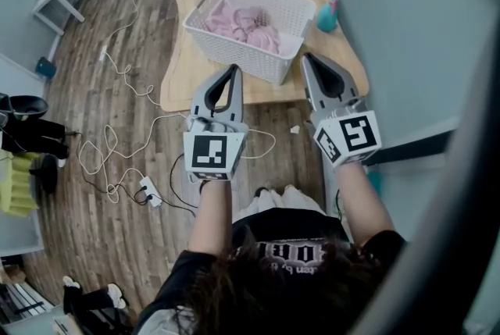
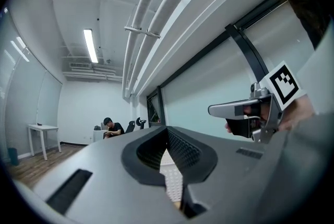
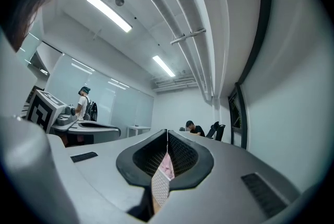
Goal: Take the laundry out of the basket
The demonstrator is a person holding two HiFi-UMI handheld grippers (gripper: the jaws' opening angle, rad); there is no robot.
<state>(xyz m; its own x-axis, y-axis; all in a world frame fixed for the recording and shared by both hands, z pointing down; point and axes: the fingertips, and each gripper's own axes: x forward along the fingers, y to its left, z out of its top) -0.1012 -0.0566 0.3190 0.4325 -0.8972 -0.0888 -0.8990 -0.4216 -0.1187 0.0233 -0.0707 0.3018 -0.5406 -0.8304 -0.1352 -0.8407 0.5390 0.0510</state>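
Pink laundry (image 1: 244, 23) is piled in the white basket (image 1: 266, 62), which is set at the desk's (image 1: 186, 77) near edge. A teal bottle (image 1: 328, 13) is stood beside the basket, at the rt edge. Left gripper (image 1: 233, 68) & right gripper (image 1: 306, 58) are held just before the basket's near wall, jaws clenched together, nothing gripped. Floor cables (image 1: 109, 146) are shown by head view only. A seated person (image 2: 110, 126) is shown by gripper views only.

The basket (image 1: 244, 54) was open on top. A bottle (image 1: 328, 14) stood just beside its right side, near the wall (image 1: 414, 37).
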